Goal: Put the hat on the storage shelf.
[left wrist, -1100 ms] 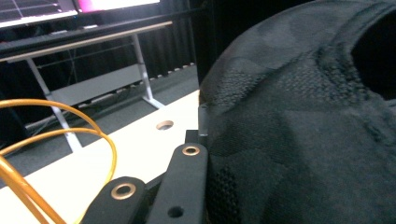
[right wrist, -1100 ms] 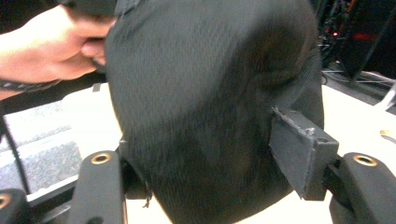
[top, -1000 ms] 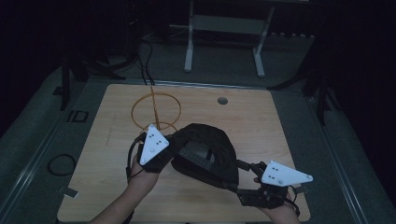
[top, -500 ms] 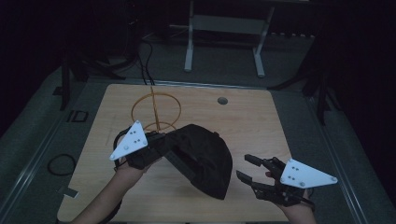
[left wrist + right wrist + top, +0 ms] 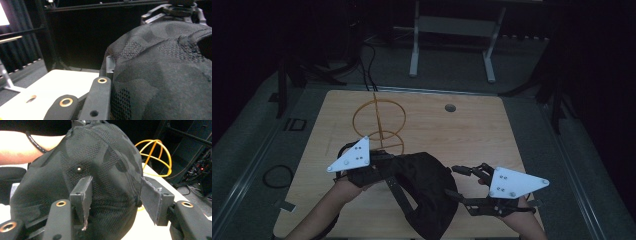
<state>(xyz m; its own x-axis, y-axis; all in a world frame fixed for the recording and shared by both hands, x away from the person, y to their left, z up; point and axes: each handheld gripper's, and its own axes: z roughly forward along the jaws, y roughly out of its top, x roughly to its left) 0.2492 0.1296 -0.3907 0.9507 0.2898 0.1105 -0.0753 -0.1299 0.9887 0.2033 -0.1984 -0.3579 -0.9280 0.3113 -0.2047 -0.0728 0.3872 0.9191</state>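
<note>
A black cap [image 5: 424, 187] hangs above the near part of the wooden table [image 5: 472, 130]. My left gripper [image 5: 382, 167] is shut on its left edge. In the left gripper view the fabric of the cap [image 5: 162, 75] bulges against the jaw fingers [image 5: 100, 95]. My right gripper [image 5: 460, 184] is at the cap's right side. In the right gripper view the cap [image 5: 100, 157] sits between the pads [image 5: 153, 200], with a gap at the right pad. These jaws have just been opening. A yellow wire stand [image 5: 379, 125] is behind the cap.
A round hole [image 5: 450, 107] is in the table's far part. A white desk frame [image 5: 452, 45] stands on the floor beyond the table. A cable loop [image 5: 277, 176] lies on the floor at the left. The wire stand [image 5: 156, 155] is close behind the cap.
My left gripper has drawn the cap's edge up and to the left, so the cap now hangs tilted. My right gripper pulled away to the right, then came back to the cap.
</note>
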